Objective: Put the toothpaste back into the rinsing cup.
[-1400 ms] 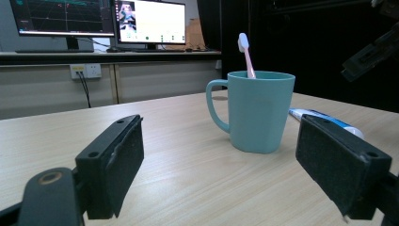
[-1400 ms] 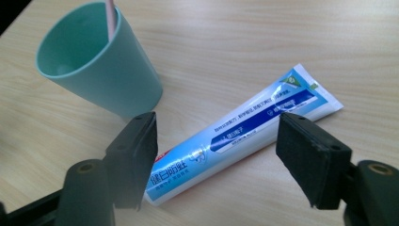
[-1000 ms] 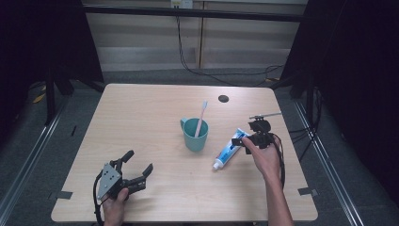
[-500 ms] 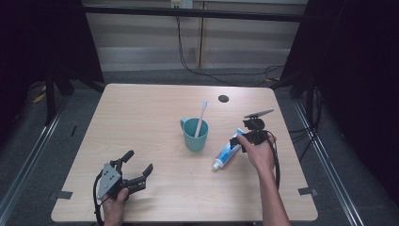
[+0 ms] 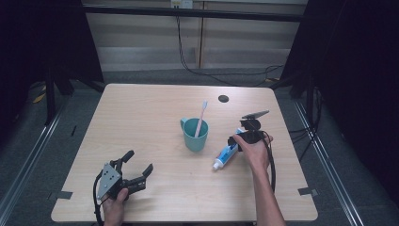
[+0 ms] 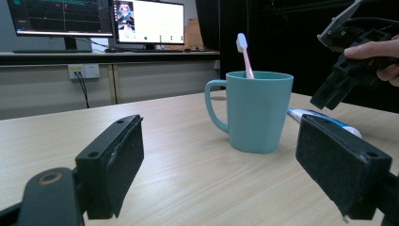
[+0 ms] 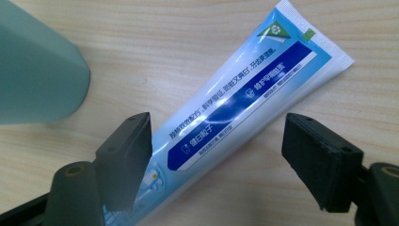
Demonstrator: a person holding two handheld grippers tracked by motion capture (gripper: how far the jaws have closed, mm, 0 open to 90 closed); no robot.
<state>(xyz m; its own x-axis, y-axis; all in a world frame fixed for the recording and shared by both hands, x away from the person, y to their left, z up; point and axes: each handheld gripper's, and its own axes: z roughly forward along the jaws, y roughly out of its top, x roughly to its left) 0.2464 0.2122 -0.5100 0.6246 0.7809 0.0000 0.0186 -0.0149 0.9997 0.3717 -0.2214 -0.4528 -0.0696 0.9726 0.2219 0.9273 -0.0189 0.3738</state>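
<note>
A teal mug [image 5: 194, 135] stands mid-table with a pink toothbrush [image 5: 202, 117] upright in it. Just right of it a blue and white toothpaste tube [image 5: 223, 156] lies flat, cap toward the front edge. My right gripper [image 5: 237, 141] hovers over the tube's upper half, pointing down. In the right gripper view its open jaws [image 7: 219, 146] straddle the tube [image 7: 244, 108] without pressing it, and the mug [image 7: 33, 70] sits at the left. My left gripper [image 5: 139, 160] rests open at the front left, nothing between its jaws [image 6: 221, 165], facing the mug [image 6: 256, 113].
A small black round hole [image 5: 223, 98] marks the table's far side. Bare wood lies between the left gripper and the mug. Monitors [image 6: 146, 21] stand on a shelf beyond the table. Dark frames and cables flank the table's sides.
My right gripper has moved left and down, from beside the tube's flat end to over the tube. The left gripper, mug and tube have kept their places.
</note>
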